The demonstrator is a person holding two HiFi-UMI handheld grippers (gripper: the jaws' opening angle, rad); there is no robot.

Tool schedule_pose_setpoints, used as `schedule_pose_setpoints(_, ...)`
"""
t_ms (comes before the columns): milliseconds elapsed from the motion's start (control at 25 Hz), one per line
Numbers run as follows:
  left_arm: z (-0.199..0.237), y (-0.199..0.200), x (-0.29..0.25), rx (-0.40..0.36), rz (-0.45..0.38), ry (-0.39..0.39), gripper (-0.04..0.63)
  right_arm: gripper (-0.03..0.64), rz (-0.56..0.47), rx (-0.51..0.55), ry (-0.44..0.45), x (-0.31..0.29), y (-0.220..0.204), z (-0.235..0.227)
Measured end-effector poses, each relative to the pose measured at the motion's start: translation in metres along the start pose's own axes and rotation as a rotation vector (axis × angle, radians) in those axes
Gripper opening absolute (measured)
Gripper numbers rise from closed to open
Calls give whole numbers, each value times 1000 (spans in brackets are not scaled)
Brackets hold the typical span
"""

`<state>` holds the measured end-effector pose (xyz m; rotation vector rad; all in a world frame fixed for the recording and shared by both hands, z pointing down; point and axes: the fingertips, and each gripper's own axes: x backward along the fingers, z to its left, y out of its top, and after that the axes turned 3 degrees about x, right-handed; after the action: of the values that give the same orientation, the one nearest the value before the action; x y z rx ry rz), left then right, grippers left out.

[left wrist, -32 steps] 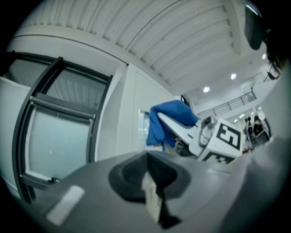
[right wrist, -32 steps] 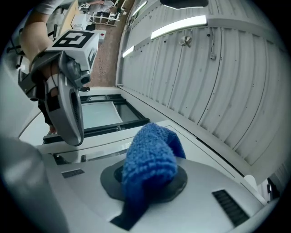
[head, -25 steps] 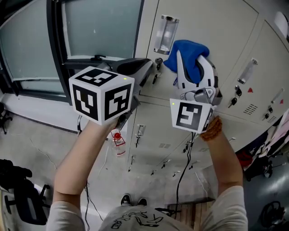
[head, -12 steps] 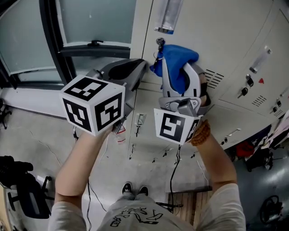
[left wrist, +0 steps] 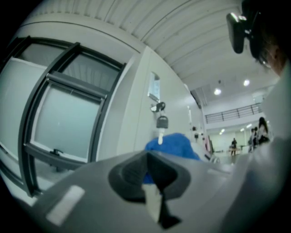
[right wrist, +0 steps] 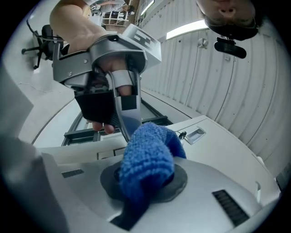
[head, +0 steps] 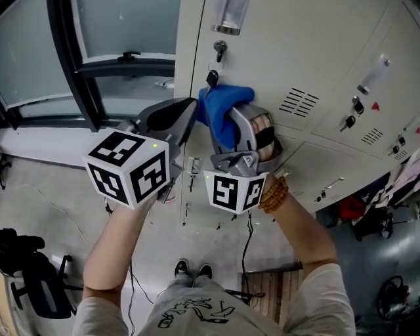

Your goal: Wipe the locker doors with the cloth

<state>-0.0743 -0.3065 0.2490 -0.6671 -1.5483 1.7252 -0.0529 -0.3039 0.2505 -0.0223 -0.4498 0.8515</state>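
Observation:
My right gripper (head: 225, 110) is shut on a blue cloth (head: 218, 113) and presses it against a cream locker door (head: 302, 46), just below the hanging key (head: 212, 79). In the right gripper view the cloth (right wrist: 146, 157) bulges out between the jaws of the right gripper (right wrist: 144, 178). My left gripper (head: 186, 111) hovers beside the cloth on its left, jaws together and holding nothing. From the left gripper (left wrist: 153, 176) I see the cloth (left wrist: 175, 143) and the key (left wrist: 162, 122) above it.
A clear label holder (head: 228, 16) sits above the key. More locker doors with keys (head: 348, 121) and vents (head: 299, 102) run to the right. A dark-framed window (head: 118, 33) adjoins the lockers at left. An office chair (head: 29, 275) stands on the floor.
The right gripper has carried the cloth down the locker door, from beside the label holder to below the key. The left gripper has dropped alongside it.

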Motion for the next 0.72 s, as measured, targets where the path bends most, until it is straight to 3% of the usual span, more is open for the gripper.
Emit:
schedule_pose_setpoints(360,-16,25,-1,-14,-41,-33,2,32,18,37,5,17,-25,-24)
schedule_pose_setpoints(560,-25,54,1,-50,-74,-43,2,32,25,42,-30,5,-21,-66)
schedule_pose_setpoints(720,-38,89,-1,-67,-106,-98,2,32,16,46,-68,-15,-10,-118)
